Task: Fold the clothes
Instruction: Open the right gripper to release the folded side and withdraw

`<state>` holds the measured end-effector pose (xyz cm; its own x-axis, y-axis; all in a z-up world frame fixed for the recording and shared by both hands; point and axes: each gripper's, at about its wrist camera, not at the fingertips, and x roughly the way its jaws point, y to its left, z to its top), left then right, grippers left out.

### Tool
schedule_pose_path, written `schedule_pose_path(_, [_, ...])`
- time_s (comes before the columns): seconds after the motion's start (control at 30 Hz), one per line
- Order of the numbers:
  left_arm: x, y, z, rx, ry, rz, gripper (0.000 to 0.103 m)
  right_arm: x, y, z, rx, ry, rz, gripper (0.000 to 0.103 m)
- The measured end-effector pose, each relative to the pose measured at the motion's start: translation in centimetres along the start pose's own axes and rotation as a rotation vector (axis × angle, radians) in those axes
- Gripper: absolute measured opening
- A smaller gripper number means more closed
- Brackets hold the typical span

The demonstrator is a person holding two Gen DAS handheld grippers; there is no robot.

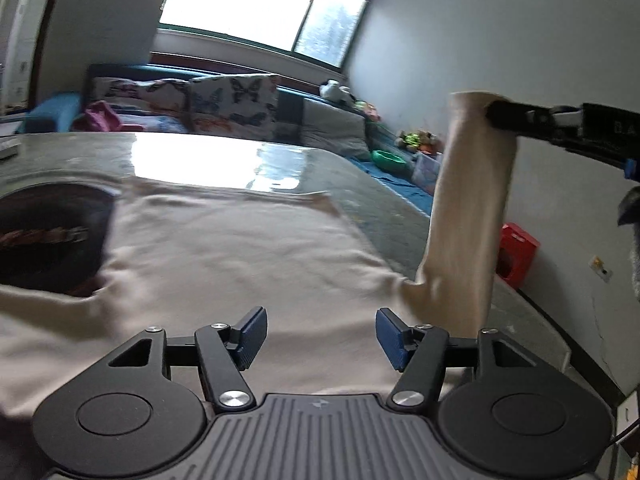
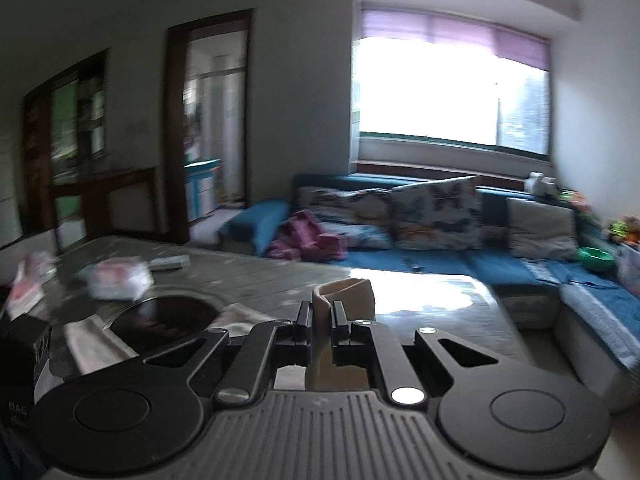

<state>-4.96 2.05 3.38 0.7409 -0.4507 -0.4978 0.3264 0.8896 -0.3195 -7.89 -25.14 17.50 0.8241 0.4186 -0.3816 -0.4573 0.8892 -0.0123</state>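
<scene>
Lying flat on a glass table [image 1: 224,156], a beige shirt [image 1: 240,252] has one sleeve [image 1: 468,216] lifted, pinched in the right gripper [image 2: 320,312]. The left gripper [image 1: 320,336] hovers above the shirt, jaws spread.

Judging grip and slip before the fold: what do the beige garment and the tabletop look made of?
Beige garment: soft matte knit, probably cotton jersey; its sleeve hangs limp from the right gripper. Tabletop: hard, glossy, likely glass or polished stone; it mirrors the window.
</scene>
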Motion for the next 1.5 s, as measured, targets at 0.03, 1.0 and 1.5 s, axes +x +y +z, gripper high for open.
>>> schedule_pose_path(0.03, [-0.6, 0.5, -0.3, -0.013, -0.005, 0.007, 0.064, 0.7, 0.9, 0.0, -0.012, 0.011, 0.025, 0.007])
schedule_pose_path(1.0, [-6.5, 3.2, -2.0, -0.077, -0.089, 0.152, 0.053, 4.1, 0.8, -9.4, 0.0, 0.343, 0.11, 0.028])
schedule_pose_path(1.5, [-1.7, 0.1, -1.0, 0.055, -0.025, 0.092, 0.036, 5.5, -1.6, -8.8, 0.035, 0.298, 0.11, 0.027])
